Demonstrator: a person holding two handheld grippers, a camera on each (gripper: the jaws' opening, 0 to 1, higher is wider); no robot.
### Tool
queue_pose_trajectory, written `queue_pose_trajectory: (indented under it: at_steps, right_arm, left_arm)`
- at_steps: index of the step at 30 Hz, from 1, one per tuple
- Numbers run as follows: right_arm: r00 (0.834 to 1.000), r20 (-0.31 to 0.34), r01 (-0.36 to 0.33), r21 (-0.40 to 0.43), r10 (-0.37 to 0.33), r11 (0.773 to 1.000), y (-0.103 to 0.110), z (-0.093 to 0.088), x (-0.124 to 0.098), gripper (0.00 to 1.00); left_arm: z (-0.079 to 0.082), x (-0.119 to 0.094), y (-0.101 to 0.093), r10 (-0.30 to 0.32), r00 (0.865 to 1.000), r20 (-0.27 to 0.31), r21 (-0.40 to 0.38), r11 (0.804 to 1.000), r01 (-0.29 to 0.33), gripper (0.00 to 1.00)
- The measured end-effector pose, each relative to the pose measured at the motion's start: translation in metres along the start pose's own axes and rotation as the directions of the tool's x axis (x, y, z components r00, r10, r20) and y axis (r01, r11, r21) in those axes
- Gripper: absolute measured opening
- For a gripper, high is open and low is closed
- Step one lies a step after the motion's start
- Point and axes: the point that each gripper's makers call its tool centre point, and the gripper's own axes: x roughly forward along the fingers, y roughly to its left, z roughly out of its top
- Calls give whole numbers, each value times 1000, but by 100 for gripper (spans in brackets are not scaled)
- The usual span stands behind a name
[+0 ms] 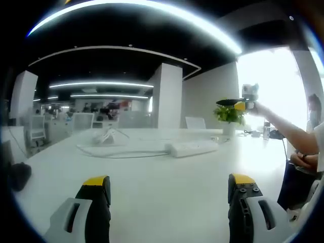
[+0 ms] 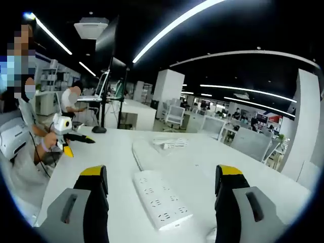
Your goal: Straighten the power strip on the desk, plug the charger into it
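Hovering: both tongs are off the tabletop, nothing grabbed yet, so I'd call this the very start, strip not straightened, charger not plugged in.
Tabletop (image 1: 152,177): big white surface running through both views.
Power strip (image 2: 161,198): in the right gripper view it's lying flat just ahead of the jaws, angled toward about 5 o'clock, sockets facing up. In the left gripper view the same power strip (image 1: 191,148) sits well off at around 1 o'clock, seen edge-on.
Cable (image 1: 119,153): loops away from the strip toward 10 o'clock in the left gripper view.
Charger (image 2: 169,145): looks like a white bundle of cord beyond the strip at 12 o'clock; too small to make out the plug. Likely the same lump (image 1: 105,136) at 11 o'clock in the left view.
Left tongs (image 1: 169,195): jaws spread wide, empty.
Right tongs (image 2: 162,185): jaws spread wide, empty, strip roughly between them but not touched.
View differences: the right view gives the socket face; the left view gives the cable run and a potted plant (image 1: 229,114).
Next move, my guess: the right tongs drop onto the strip and swing it square, then someone fetches the charger.
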Motion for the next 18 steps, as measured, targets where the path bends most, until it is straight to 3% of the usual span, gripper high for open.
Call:
queue_pose_trajectory:
  at_steps: [5, 7, 8, 13, 18]
  right_arm:
    - [995, 81, 45, 56, -50, 997, -4, 3, -10, 85]
    - [995, 77, 63, 58, -67, 996, -5, -1, -11, 85]
    - [992, 61, 109, 43, -111, 993, -12, -6, -14, 85]
    - [989, 77, 120, 72, -126, 990, -13, -10, -14, 85]
    - [982, 87, 165, 50, -168, 985, -18, -11, -14, 82]
  left_arm:
    - [0, 1, -1, -2, 1000, 0, -1, 1000, 2, 99]
    - [-1, 1, 0, -2, 1000, -2, -2, 1000, 2, 99]
    - [-1, 1, 0, -1, 1000, -1, -3, 1000, 1, 99]
    - [-2, 1, 1, 0, 1000, -3, -6, 1000, 0, 99]
    - [-3, 1, 0, -6, 1000, -3, -7, 1000, 6, 99]
